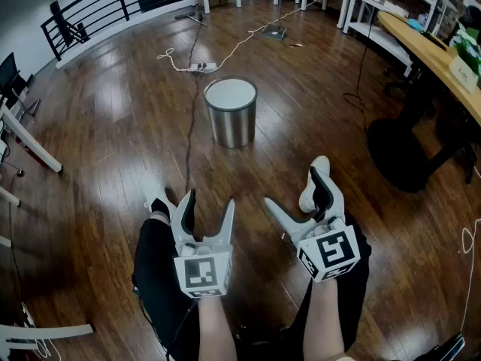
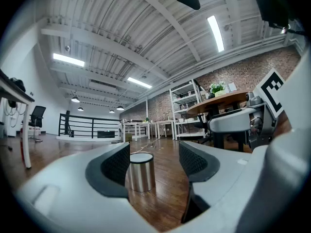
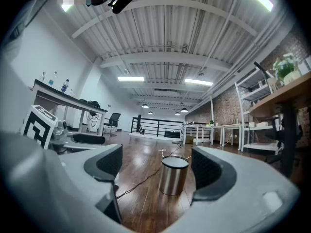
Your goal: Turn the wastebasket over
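Observation:
A shiny steel wastebasket [image 1: 231,113] stands upright on the dark wood floor, and its top face looks flat and white. It is well ahead of both grippers and nothing touches it. My left gripper [image 1: 207,201] is held low and level near my knees, jaws open and empty. My right gripper [image 1: 294,189] sits beside it, open wide and empty too. In the left gripper view the wastebasket [image 2: 141,172] shows far off between the open jaws of the left gripper [image 2: 154,160]. The right gripper view frames the wastebasket [image 3: 173,175] the same way, beyond the right gripper [image 3: 156,171].
A black cable [image 1: 190,119] runs along the floor just left of the basket. A power strip [image 1: 203,68] with a white cord lies behind it. A curved wooden desk [image 1: 434,51] and a black chair base [image 1: 406,153] stand at the right, white table legs [image 1: 30,145] at the left.

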### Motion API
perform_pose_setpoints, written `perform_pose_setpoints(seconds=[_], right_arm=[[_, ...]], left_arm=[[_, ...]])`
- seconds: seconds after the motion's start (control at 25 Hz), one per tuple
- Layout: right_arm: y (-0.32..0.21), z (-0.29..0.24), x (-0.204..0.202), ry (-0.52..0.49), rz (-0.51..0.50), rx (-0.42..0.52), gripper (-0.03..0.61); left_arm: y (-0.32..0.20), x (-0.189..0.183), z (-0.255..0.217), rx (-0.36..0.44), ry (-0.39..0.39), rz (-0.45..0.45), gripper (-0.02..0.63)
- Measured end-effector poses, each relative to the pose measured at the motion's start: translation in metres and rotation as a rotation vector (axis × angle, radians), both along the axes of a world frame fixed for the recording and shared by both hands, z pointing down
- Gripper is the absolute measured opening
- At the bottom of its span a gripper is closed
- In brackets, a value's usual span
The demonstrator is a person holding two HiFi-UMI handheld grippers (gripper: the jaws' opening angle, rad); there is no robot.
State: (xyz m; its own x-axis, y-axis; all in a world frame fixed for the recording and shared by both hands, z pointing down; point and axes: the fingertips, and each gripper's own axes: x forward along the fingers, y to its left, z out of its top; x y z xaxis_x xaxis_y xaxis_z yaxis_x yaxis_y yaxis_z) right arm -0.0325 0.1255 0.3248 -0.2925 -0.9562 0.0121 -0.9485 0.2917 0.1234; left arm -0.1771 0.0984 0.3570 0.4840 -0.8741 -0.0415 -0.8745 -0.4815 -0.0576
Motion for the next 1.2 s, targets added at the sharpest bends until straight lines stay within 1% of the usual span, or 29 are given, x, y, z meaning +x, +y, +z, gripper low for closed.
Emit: perform_pose_setpoints(seconds=[0.24,0.36,0.44,0.56,0.68,0.8,0.92,1.08,1.2], right_arm=[[-0.053,0.006,-0.023,-0.055,-0.063,-0.022,0.43],[-0.082,0.007,-0.026,-0.069,-0.083,-0.036,0.428],[-0.099,0.004,-0.025,-0.064,-0.087,-0.031,0.428],[-0.122,-0.006,-0.021,-0.057,-0.071,-0.009,0.428],[-0.147,-0.016,-0.025,-0.038,-0.079,0.017,0.428],[-0.173,-0.018,-0.026,-0.017,-0.085,0.011,0.428],[-0.207,-0.026,-0.015,0.005,-0.089,0.021,0.425],[-0.262,-0.041,0.007,0.039,-0.118,0.036,0.422],[-0.306,-0.038,0.015,0.051,-0.175,-0.004,0.42]], left_arm=[[-0.05,-0.018,-0.02,0.005,-0.01,-0.035,0.341],[-0.074,-0.03,-0.011,-0.003,-0.034,-0.074,0.341],[-0.09,-0.031,-0.006,-0.014,-0.044,-0.079,0.341],[-0.113,-0.026,-0.004,-0.014,-0.049,-0.061,0.341],[-0.145,-0.025,-0.009,-0.015,-0.028,-0.056,0.341],[-0.176,-0.02,-0.02,-0.006,-0.008,-0.05,0.341],[-0.213,-0.012,-0.032,0.012,0.004,-0.057,0.341],[-0.267,0.008,-0.044,0.026,0.009,-0.07,0.341],[-0.306,0.022,-0.051,0.039,0.0,-0.085,0.341]])
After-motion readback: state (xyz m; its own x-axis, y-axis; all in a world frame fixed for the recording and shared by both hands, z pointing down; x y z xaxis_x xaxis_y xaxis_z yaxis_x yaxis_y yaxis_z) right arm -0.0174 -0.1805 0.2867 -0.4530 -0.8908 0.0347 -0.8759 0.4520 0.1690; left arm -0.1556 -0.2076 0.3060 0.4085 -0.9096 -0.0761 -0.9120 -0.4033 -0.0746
